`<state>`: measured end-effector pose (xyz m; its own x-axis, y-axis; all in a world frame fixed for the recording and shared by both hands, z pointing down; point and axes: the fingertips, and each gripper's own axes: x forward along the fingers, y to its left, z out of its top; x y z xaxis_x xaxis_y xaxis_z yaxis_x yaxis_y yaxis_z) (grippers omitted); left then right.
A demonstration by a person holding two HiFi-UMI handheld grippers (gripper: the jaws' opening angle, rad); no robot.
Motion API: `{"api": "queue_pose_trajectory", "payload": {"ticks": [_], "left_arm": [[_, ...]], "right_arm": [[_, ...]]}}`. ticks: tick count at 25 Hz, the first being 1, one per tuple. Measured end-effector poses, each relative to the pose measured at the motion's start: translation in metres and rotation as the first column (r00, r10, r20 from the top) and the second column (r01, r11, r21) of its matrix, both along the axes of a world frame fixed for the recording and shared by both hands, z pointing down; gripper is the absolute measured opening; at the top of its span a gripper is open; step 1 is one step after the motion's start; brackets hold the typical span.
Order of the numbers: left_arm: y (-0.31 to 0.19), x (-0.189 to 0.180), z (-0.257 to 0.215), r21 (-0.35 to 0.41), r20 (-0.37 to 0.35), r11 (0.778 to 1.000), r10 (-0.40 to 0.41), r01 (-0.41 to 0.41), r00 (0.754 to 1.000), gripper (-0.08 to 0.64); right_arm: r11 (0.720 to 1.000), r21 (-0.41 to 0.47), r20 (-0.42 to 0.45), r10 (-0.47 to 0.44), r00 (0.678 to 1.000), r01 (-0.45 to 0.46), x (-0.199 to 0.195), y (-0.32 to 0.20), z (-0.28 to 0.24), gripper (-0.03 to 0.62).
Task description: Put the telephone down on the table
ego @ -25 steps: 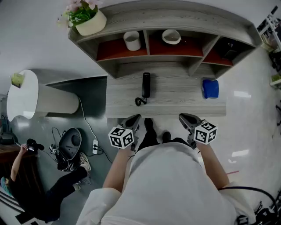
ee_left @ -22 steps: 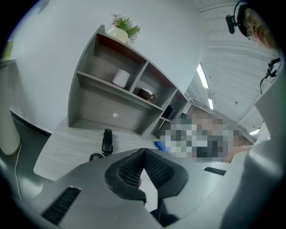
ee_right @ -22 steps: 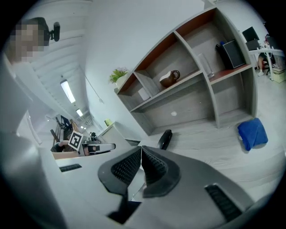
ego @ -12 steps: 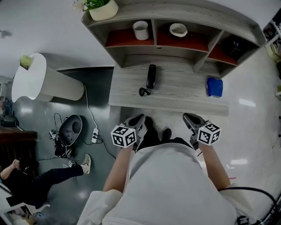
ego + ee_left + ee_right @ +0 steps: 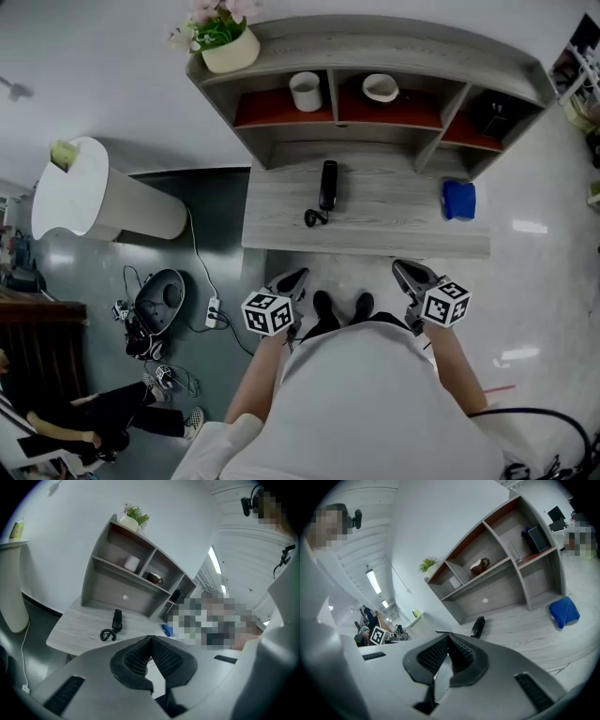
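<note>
The black telephone handset (image 5: 328,185) lies flat on the grey wooden table (image 5: 394,220), its coiled cord (image 5: 316,218) curled at its near end. It also shows in the left gripper view, telephone (image 5: 117,619), and the right gripper view, telephone (image 5: 477,626). My left gripper (image 5: 292,278) hangs short of the table's front edge, shut, with nothing in it (image 5: 151,639). My right gripper (image 5: 405,272) is level with it on the right, also shut and empty (image 5: 448,634). Neither gripper touches the telephone.
A blue cloth (image 5: 458,200) lies at the table's right end. The shelf unit (image 5: 375,56) behind holds a white cup (image 5: 306,91), a bowl (image 5: 381,88) and a black device (image 5: 494,112); a flower pot (image 5: 230,47) stands on top. A white round stand (image 5: 70,192) and floor cables (image 5: 150,309) are on the left.
Both grippers have drawn back from the table's front edge, towards the person's body. The telephone has stayed where it lies. A person on the floor at lower left has shifted.
</note>
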<state>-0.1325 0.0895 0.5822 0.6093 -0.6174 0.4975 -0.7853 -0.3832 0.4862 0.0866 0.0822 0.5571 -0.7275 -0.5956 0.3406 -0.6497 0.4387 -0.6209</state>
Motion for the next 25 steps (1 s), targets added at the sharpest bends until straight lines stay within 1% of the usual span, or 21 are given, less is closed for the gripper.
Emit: {"api": "queue_pose_trajectory", "payload": {"ticks": [3, 6, 10, 13, 18, 23, 25], "left_arm": [[-0.006, -0.003, -0.001, 0.006, -0.012, 1.000, 0.007, -0.007, 1.000, 0.009], [-0.003, -0.008, -0.001, 0.000, -0.027, 1.000, 0.004, -0.004, 1.000, 0.009], [-0.005, -0.016, -0.003, 0.004, -0.034, 1.000, 0.005, -0.005, 0.999, 0.009], [-0.003, -0.021, -0.003, -0.002, -0.037, 1.000, 0.004, -0.004, 0.999, 0.009], [-0.006, -0.034, -0.007, 0.003, -0.040, 1.000, -0.008, 0.008, 0.999, 0.009], [-0.003, -0.043, -0.008, 0.002, -0.065, 1.000, -0.023, 0.023, 0.998, 0.009], [-0.004, -0.047, -0.010, 0.004, -0.063, 1.000, -0.022, 0.022, 0.998, 0.009]], "right_arm": [[1.000, 0.012, 0.007, 0.009, 1.000, -0.009, -0.005, -0.004, -0.002, 0.017], [1.000, -0.002, 0.004, 0.013, 1.000, -0.013, -0.012, -0.001, 0.002, 0.017], [1.000, 0.007, -0.005, 0.000, 1.000, 0.000, -0.025, -0.006, 0.000, 0.017], [1.000, 0.003, -0.008, 0.005, 1.000, -0.005, -0.027, -0.007, 0.000, 0.017], [1.000, -0.003, -0.017, -0.002, 1.000, 0.002, -0.034, -0.013, -0.001, 0.017], [1.000, -0.015, -0.020, -0.012, 1.000, 0.011, -0.043, -0.009, 0.004, 0.017], [1.000, -0.018, -0.017, -0.009, 1.000, 0.009, -0.047, -0.010, 0.005, 0.017]]}}
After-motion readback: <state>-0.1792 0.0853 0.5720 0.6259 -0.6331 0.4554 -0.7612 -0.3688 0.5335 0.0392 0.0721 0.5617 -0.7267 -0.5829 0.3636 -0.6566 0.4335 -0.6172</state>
